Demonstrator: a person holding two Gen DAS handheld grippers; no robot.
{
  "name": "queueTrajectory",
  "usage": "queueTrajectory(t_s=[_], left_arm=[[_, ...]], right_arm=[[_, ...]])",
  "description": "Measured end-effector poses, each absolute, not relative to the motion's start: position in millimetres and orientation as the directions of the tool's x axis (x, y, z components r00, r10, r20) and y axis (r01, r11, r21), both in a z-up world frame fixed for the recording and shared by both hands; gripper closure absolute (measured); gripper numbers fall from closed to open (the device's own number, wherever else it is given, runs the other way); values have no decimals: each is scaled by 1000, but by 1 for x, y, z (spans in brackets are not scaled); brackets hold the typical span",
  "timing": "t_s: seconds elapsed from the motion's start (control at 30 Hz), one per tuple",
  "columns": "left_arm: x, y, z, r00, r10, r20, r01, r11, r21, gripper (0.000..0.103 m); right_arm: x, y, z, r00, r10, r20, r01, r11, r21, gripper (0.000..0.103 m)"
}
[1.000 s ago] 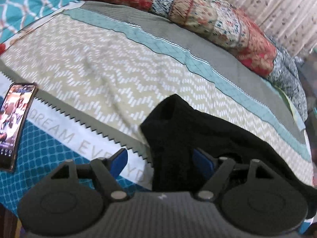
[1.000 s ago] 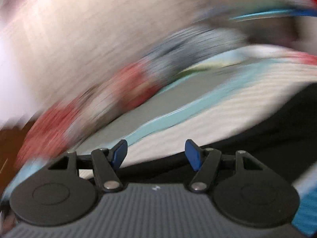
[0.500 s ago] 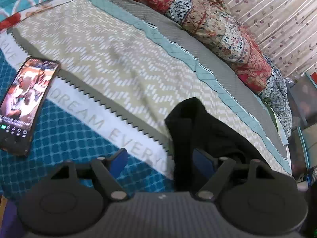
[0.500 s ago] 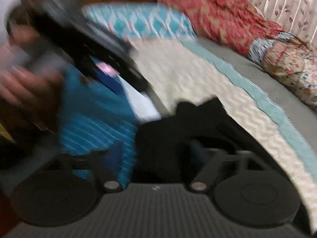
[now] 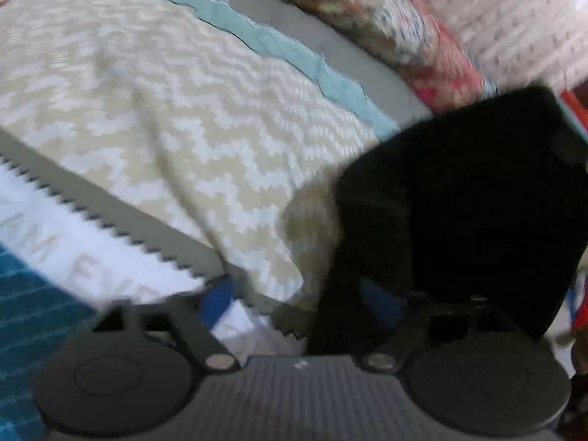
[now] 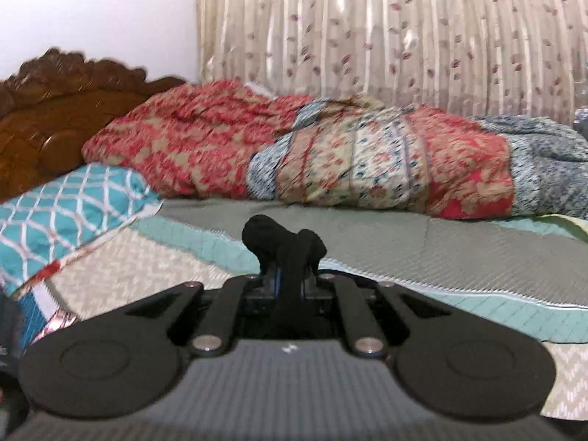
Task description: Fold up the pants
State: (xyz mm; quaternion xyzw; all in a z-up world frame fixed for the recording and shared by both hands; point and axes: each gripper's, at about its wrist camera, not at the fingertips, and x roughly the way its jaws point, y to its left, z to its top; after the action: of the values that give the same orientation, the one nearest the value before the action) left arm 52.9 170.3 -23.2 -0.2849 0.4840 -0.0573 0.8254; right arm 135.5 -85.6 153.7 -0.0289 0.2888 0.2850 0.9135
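Observation:
The black pants (image 5: pixel 459 202) lie on the patterned bedsheet (image 5: pixel 165 117), and their right part is lifted off the bed in the blurred left wrist view. My left gripper (image 5: pixel 299 301) is low over the pants' near left edge with its jaws closing. That edge and a wrinkle of sheet lie between the blue pads (image 5: pixel 217 299), which do not press on them. In the right wrist view my right gripper (image 6: pixel 288 283) is shut on a bunch of the black pants (image 6: pixel 283 242), which sticks up above the fingertips.
A rolled red and blue patterned quilt (image 6: pixel 330 161) lies along the far side of the bed. A teal pillow (image 6: pixel 66 205) and a carved wooden headboard (image 6: pixel 55 117) are at the left. A leaf-print curtain (image 6: pixel 404 36) hangs behind.
The right gripper went from open to shut on the pants and swung round to face the quilt. The left gripper sank toward the pants' edge and its jaws narrowed; the phone left its view.

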Motion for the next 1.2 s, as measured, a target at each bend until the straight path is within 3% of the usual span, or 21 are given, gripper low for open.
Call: queueTrajectory(t_s=[0.07, 0.1, 0.13, 0.17, 0.2, 0.27, 0.43, 0.47, 0.5, 0.57, 0.63, 0.73, 0.8, 0.93, 1.03, 1.1, 1.2], left_arm=[[50, 163, -22, 506, -416, -756, -149, 821, -551, 54], [44, 164, -19, 516, -440, -735, -132, 807, -576, 49], [36, 167, -13, 540, -457, -707, -114, 792, -599, 42], [29, 170, -7, 562, -453, -692, -118, 784, -609, 13], [23, 174, -4, 589, -430, -684, -137, 781, -610, 1], [20, 176, -1, 626, -390, -676, -151, 789, -595, 0], [60, 152, -12, 576, -341, -743, -147, 851, -504, 7], [66, 145, -15, 572, -318, -756, -135, 873, -469, 22], [72, 141, -18, 565, -292, -772, -120, 896, -427, 57], [81, 136, -26, 524, -244, -816, -132, 924, -360, 88], [69, 152, -21, 546, -274, -791, -184, 883, -433, 90], [22, 175, 4, 643, -222, -733, -217, 865, -453, 90], [-10, 188, 4, 660, -267, -702, -235, 814, -531, 90], [-36, 186, -21, 603, -282, -746, -284, 798, -531, 88], [-45, 206, -31, 599, -363, -714, -321, 708, -629, 81], [-49, 214, -30, 611, -370, -700, -322, 691, -647, 66], [-70, 228, -18, 645, -355, -677, -323, 676, -662, 55]], right_arm=[[122, -81, 149, 665, 511, -544, -565, 821, 81, 92], [117, -79, 148, 662, 514, -545, -580, 812, 61, 92], [114, -74, 146, 659, 517, -547, -595, 802, 42, 92], [102, -75, 149, 658, 518, -547, -605, 796, 26, 92], [98, -74, 150, 658, 518, -547, -613, 790, 12, 92], [97, -70, 151, 662, 516, -544, -616, 787, -3, 92], [102, -73, 153, 671, 507, -541, -587, 809, 30, 92], [102, -75, 153, 672, 506, -541, -583, 812, 35, 92], [102, -76, 154, 672, 504, -542, -579, 814, 39, 92], [100, -78, 155, 674, 504, -539, -575, 817, 45, 92], [96, -82, 157, 674, 512, -532, -576, 816, 56, 92], [89, -82, 159, 666, 539, -516, -585, 806, 89, 92], [83, -78, 156, 642, 582, -499, -613, 781, 123, 92], [62, -51, 126, 504, 669, -545, -710, 681, 180, 91], [33, -32, 93, 411, 662, -626, -771, 619, 149, 90], [21, -27, 78, 368, 653, -662, -782, 602, 160, 87], [3, -18, 64, 324, 640, -696, -813, 566, 141, 82]])
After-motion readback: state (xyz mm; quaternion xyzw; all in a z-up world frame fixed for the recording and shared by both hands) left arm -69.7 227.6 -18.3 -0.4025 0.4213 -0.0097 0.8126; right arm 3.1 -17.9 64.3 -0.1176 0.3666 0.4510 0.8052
